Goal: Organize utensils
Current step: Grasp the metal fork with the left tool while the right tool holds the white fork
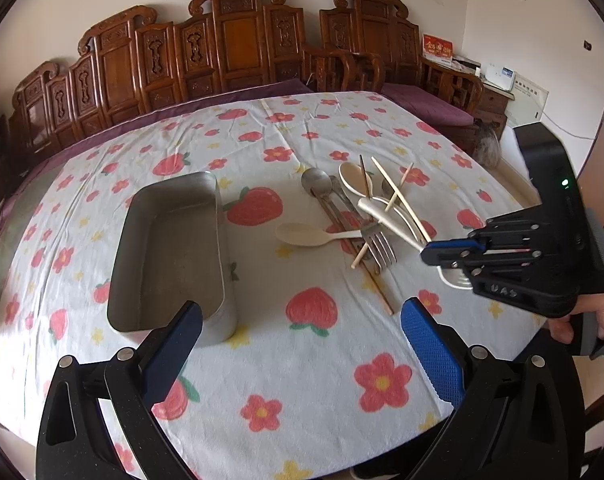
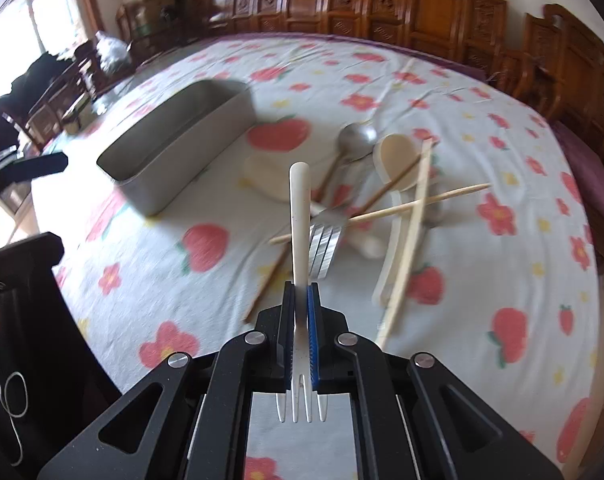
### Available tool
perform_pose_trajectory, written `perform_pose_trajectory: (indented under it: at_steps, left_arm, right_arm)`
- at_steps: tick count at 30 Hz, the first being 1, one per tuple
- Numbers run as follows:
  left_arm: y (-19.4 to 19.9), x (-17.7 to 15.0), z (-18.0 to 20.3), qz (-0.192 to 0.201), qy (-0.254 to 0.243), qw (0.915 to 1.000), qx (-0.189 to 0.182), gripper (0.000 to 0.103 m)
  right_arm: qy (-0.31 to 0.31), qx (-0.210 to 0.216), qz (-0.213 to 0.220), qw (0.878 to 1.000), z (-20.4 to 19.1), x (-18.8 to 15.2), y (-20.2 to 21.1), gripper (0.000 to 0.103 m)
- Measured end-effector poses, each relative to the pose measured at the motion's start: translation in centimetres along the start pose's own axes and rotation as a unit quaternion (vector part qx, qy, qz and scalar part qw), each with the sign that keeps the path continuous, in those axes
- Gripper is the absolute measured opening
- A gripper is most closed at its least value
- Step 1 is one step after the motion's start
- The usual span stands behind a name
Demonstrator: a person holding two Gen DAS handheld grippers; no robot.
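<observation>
1. The right gripper [image 2: 301, 322] pinches a white plastic fork [image 2: 299, 216] near its tines, handle pointing forward above the table.
2. The left gripper [image 1: 302, 332] hovers with fingers spread beside the metal tray [image 1: 174, 248].
3. Spoons, chopsticks and a metal fork [image 1: 376, 242] lie heaped right of the tray on the flowered tablecloth [image 1: 322, 360].

Left wrist view: looks forward and down from the near table edge, between the spread fingers of the left gripper [image 1: 302, 344], toward the wooden bench [image 1: 230, 52] at the far wall. Right wrist view: set lower and closer, looking along the right gripper [image 2: 301, 320] from the right side across the tablecloth [image 2: 482, 280] toward the window [image 2: 18, 20]. Both views share the metal tray [image 1: 170, 248] [image 2: 174, 148], the utensil pile [image 1: 366, 216] [image 2: 382, 200] and the bench.
</observation>
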State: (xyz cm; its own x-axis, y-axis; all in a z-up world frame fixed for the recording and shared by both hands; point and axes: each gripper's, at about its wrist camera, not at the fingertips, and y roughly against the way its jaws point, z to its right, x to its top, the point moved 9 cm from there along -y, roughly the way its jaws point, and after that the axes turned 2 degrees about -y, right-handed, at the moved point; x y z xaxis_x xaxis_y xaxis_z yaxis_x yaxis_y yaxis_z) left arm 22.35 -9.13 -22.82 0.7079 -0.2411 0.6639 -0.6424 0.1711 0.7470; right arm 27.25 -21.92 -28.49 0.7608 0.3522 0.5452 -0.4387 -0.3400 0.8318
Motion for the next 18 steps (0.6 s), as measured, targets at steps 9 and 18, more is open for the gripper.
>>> perform_pose_trajectory:
  at_steps: [9,18]
  left_arm:
    - [-4.5,3.0,3.4,-0.025,-0.004,0.9992,-0.03,0.082]
    - [-11.0,6.0,6.1,-0.076,0.006,0.9958,-0.05,0.051]
  right_arm:
    - [-0.052,-0.022,0.023,0.998,5.6,0.8,1.6,0.007]
    - [-0.089,-0.033,0.021,0.995,9.5,0.2,1.4,0.007]
